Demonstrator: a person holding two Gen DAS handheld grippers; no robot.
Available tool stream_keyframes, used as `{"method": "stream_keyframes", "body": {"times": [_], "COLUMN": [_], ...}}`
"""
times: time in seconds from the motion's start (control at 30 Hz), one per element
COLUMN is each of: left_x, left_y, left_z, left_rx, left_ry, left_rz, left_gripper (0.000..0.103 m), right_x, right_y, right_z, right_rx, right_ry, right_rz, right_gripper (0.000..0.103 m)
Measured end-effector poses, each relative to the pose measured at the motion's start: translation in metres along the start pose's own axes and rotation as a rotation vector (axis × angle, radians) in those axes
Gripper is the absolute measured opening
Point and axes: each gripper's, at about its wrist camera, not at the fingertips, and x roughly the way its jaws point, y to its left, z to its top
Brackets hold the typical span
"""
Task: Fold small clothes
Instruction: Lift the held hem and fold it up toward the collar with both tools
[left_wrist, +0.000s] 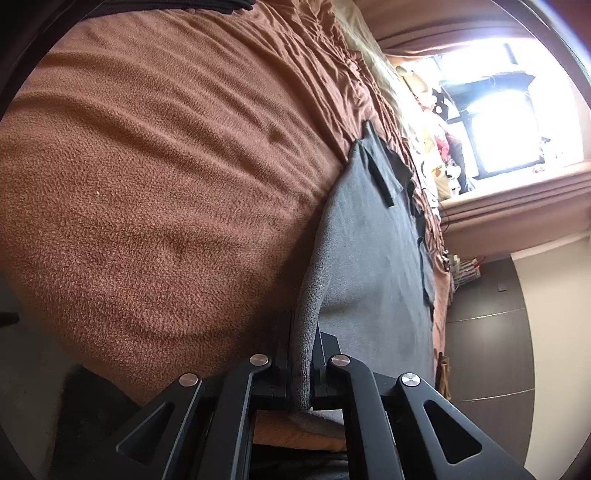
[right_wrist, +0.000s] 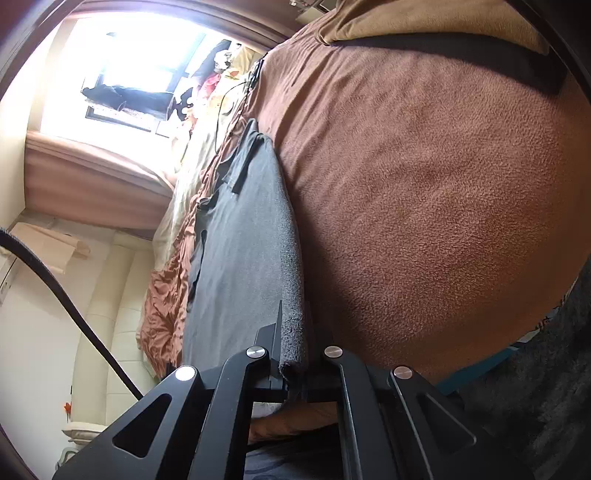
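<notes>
Two grippers (left_wrist: 301, 373) (right_wrist: 293, 363) pinch grey garment (left_wrist: 369, 258) on brown blanket (left_wrist: 166, 184).

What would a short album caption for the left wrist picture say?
Left gripper pinches the edge of a grey garment stretched over a brown fleece blanket.

- Left gripper (left_wrist: 301, 363): matt black plastic-looking links, smooth; shiny round metal pivot pins.
- Right gripper (right_wrist: 295, 360): same matt black finish w/ bright metal pins.
- Grey garment (left_wrist: 369, 266): soft cloth, matt; knit-like nubbly texture at pinched edge, smoother across flat part.
- Brown blanket (left_wrist: 166, 184): fleece, pilled & rough-looking, matt.
- Rust sheet (right_wrist: 166, 295): thin crumpled cloth, slight sheen.
- Headboard (right_wrist: 107, 314): cream padded, smooth, leather-like.
- Window ledge (right_wrist: 92, 173): wood-grain, semi-gloss.
</notes>
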Motion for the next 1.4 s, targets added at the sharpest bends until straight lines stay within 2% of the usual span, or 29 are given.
{"method": "stream_keyframes", "body": {"times": [0.17, 0.33, 0.67, 0.97, 1.4], "left_x": [-0.025, -0.049, -0.112, -0.175, -0.244], "left_y": [-0.012, -0.024, -0.043, -0.044, -0.014], "left_z": [0.006, 0.008, 0.004, -0.031, -0.088], "left_rx": [0.000, -0.002, 0.017, 0.043, 0.052], "left_ry": [-0.040, -0.061, -0.124, -0.168, -0.196], "left_rz": [-0.096, -0.166, -0.291, -0.352, -0.411], "left_gripper": [0.004, 0.004, 0.004, 0.004, 0.004], "right_x": [-0.017, -0.036, -0.073, -0.117, -0.175], "right_y": [0.008, 0.018, 0.039, 0.051, 0.031], "right_z": [-0.004, -0.009, -0.026, -0.043, -0.082], "right_rx": [-0.025, -0.061, -0.105, -0.144, -0.189], "right_ry": [-0.017, -0.048, -0.079, -0.120, -0.124], "right_rz": [0.042, 0.066, 0.169, 0.240, 0.283], "right_gripper": [0.000, 0.000, 0.000, 0.000, 0.000]}}
